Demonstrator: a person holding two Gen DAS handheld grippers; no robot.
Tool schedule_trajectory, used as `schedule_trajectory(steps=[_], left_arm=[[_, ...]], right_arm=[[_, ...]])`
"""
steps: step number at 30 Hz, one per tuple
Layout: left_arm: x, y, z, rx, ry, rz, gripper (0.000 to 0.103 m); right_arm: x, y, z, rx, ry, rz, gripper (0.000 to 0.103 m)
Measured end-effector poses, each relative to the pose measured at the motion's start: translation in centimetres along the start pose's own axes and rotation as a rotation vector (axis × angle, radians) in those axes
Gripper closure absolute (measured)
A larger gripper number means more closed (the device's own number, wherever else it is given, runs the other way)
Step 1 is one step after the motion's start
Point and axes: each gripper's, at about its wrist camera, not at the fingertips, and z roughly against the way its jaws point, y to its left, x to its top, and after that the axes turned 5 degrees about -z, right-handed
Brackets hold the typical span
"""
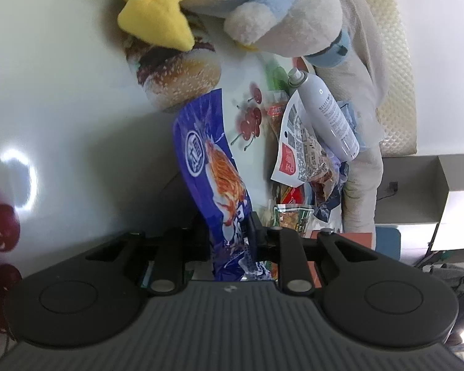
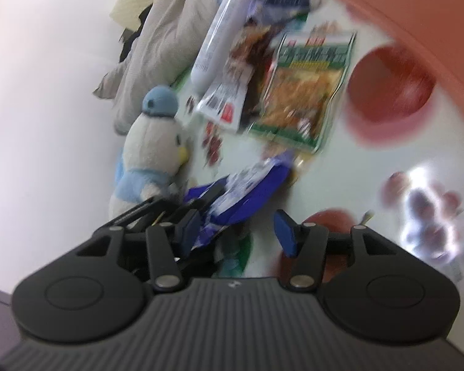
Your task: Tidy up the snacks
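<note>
A blue snack packet stands up on edge between the fingers of my left gripper, which is shut on its lower end. In the right wrist view the same blue packet hangs over the table with the left gripper's black fingers on it. My right gripper is open; the packet's crumpled end lies against its left pad and clear of the right pad. Beyond lie a green snack packet, a white packet with a red label and more wrappers in a heap.
A plush penguin and a white spray bottle lie by the snack heap on the fruit-printed tablecloth. Grey cloth and an open cardboard box are at the right. An orange container rim fills the upper right.
</note>
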Motion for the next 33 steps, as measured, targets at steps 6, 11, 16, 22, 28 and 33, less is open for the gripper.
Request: schedule_trajectory(steps=[6, 11, 16, 22, 28, 33], left_arm=[[0.3, -1.6, 1.0, -0.029, -0.022, -0.105, 0.08], [0.6, -3.9, 2.7, -0.078, -0.081, -0.236, 0.081], [0.8, -6.0, 3.6, -0.099, -0.098, -0.326, 0.081], [1.0, -7.9, 2.5, -0.113, -0.108, -0.438, 0.081], [0.6, -7.6, -0.5, -0.097, -0.116, -0.52, 0.081], [0.6, -6.5, -3.0, -0.033, -0.083, -0.526, 0.081]], right_arm=[[1.2, 0.3, -0.8, -0.194, -0.141, 0.149, 0.047], [1.8, -0.4, -1.9, -0.221, -0.148, 0.185, 0.046], [2.7, -0.5, -2.5, -0.209, -0.154, 0.174, 0.047], [3.2, -0.9, -3.0, -0.197, -0.195, 0.116, 0.047], [3.7, -0.9, -3.5, -0.214, -0.224, 0.056, 0.05], [4.0, -0.9, -4.0, -0.209, -0.229, 0.05, 0.05]])
